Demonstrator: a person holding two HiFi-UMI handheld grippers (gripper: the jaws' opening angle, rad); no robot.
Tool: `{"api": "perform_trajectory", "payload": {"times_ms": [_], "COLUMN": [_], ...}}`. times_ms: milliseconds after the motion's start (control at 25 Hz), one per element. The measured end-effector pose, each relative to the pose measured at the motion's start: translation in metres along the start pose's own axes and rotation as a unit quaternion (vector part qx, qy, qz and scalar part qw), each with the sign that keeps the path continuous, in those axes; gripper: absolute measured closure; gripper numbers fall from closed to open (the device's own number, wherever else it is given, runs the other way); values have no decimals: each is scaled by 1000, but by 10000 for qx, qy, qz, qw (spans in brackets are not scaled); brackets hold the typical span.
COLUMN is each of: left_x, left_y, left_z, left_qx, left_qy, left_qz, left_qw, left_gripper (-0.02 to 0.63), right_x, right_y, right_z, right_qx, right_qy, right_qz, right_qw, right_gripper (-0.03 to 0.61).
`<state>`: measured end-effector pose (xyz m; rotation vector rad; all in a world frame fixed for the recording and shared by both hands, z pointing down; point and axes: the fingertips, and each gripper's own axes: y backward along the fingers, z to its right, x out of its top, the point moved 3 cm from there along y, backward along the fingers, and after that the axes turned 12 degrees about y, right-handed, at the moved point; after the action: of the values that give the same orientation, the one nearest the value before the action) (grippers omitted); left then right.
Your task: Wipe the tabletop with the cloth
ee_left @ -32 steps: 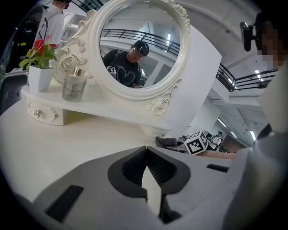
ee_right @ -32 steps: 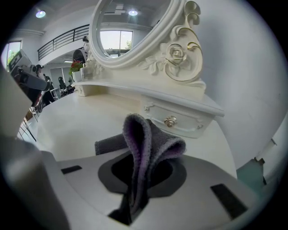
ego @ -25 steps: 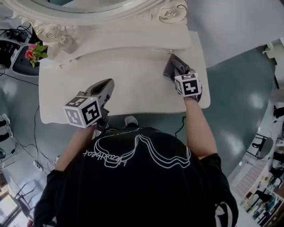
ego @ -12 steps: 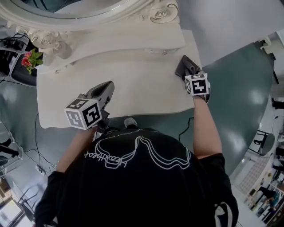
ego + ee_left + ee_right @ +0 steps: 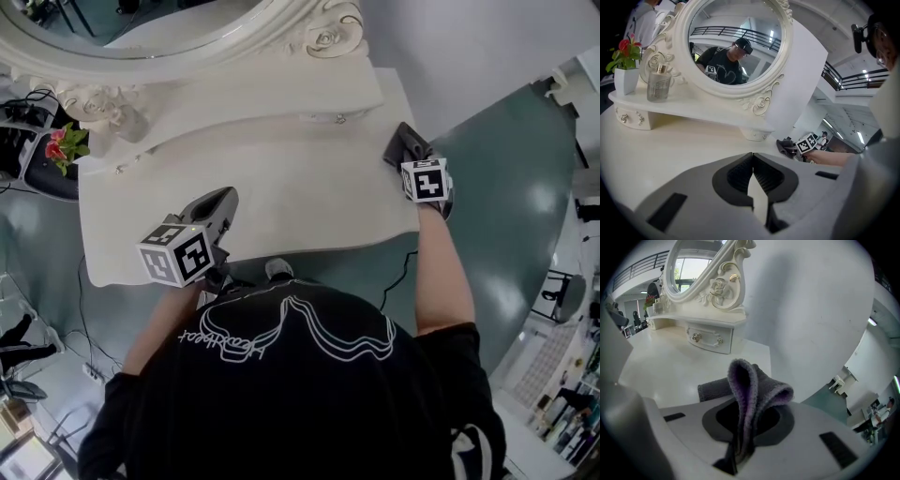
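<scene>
Pinching the cloth at the tabletop's three o'clock edge, the right gripper is risking overshooting; the left gripper is idling, fingers together.

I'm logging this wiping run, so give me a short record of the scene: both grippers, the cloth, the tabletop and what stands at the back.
left gripper: shut, empty, over the tabletop's front left
right gripper: shut on the cloth
cloth: grey, folded, at the tabletop's right edge
tabletop: white
shelf: holds mirror, bottle and potted flowers
drawer: under the shelf, closed
</scene>
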<state>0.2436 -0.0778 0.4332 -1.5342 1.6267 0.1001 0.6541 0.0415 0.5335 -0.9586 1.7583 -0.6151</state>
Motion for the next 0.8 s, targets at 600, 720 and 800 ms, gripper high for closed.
{"api": "perform_trajectory", "payload": {"times_ms": [600, 720, 800], "left_x": [-1, 2, 6], "left_y": [26, 36, 47], "left_z": [-21, -26, -33], "left_qx": [35, -35, -41], "left_qy": [152, 112, 129], "left_qz": [174, 204, 287], "left_qw": [9997, 9997, 9995], "left_gripper": [609, 609, 609], "right_x": [45, 68, 86], "right_y": [45, 66, 80], "right_z": [-53, -84, -104], "right_qx": [-69, 124, 297], "right_qy": [-200, -33, -16], "right_qz": [774, 1043, 1248], "right_qw": [9968, 9945, 9917], "right_gripper": [528, 528, 528]}}
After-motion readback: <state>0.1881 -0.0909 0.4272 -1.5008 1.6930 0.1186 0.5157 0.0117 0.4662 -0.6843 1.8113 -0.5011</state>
